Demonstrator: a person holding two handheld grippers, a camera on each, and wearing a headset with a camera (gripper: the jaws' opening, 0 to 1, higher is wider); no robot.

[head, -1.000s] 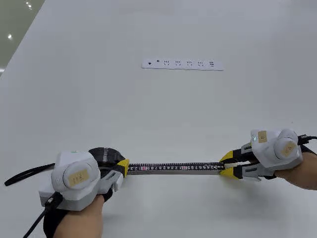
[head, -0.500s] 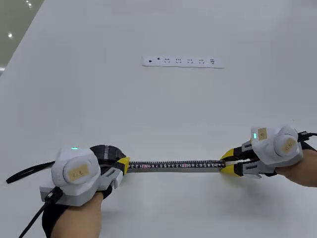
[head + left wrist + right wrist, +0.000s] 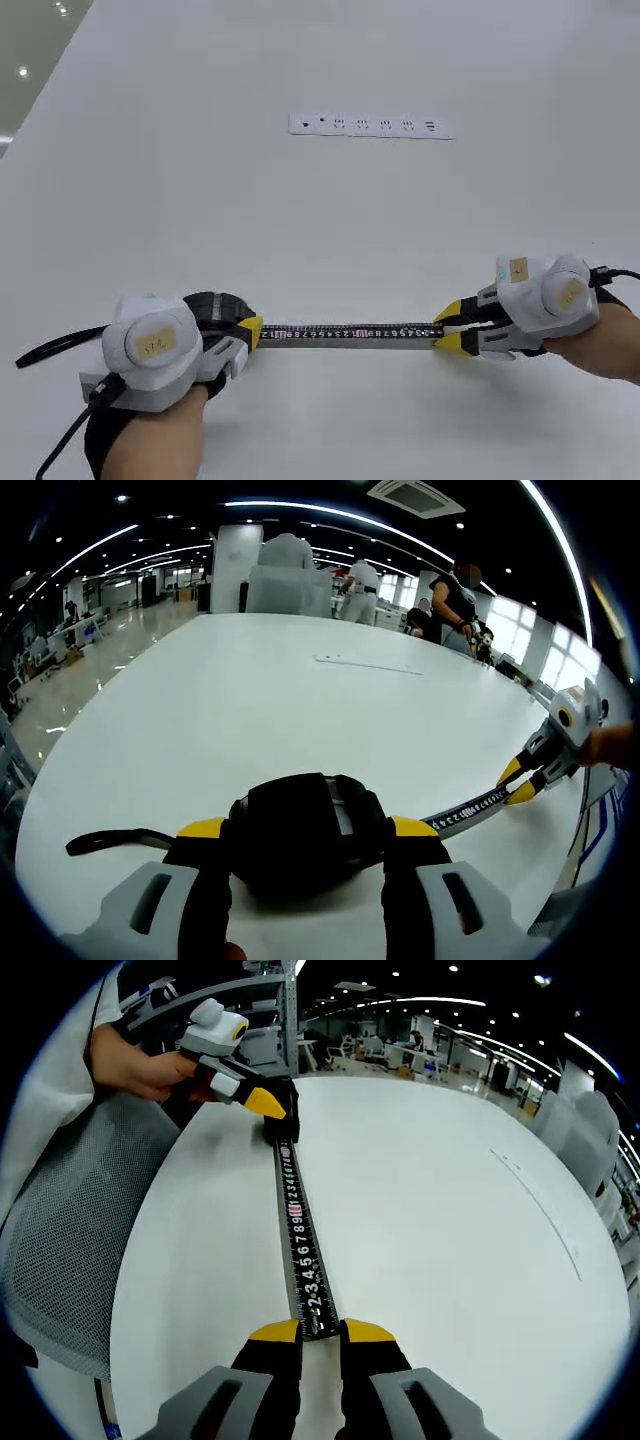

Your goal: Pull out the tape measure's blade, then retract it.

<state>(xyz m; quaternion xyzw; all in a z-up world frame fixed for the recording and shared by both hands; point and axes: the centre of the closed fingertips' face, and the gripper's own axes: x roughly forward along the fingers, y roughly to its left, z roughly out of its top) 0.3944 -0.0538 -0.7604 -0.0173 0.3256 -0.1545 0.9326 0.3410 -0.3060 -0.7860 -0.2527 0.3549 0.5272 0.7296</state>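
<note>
The black tape measure case (image 3: 214,307) rests on the white table (image 3: 300,230), and my left gripper (image 3: 240,336) is shut on it; in the left gripper view the case (image 3: 305,825) sits between the yellow-tipped jaws. Its black blade (image 3: 350,333) runs flat to the right. My right gripper (image 3: 448,327) is shut on the blade's end. In the right gripper view the blade (image 3: 297,1230) stretches from my right gripper (image 3: 320,1332) toward the left gripper (image 3: 268,1105). The right gripper (image 3: 517,782) also appears at the far right of the left gripper view.
A white power strip (image 3: 370,126) lies flat farther back on the table. The case's black wrist strap (image 3: 55,348) trails left. A mesh chair (image 3: 70,1260) stands at the table's edge. People stand past the far end of the table (image 3: 300,680).
My right gripper has moved a little left toward the case, still shut on the blade end, so the exposed blade is slightly shorter. The left gripper and case have stayed put.
</note>
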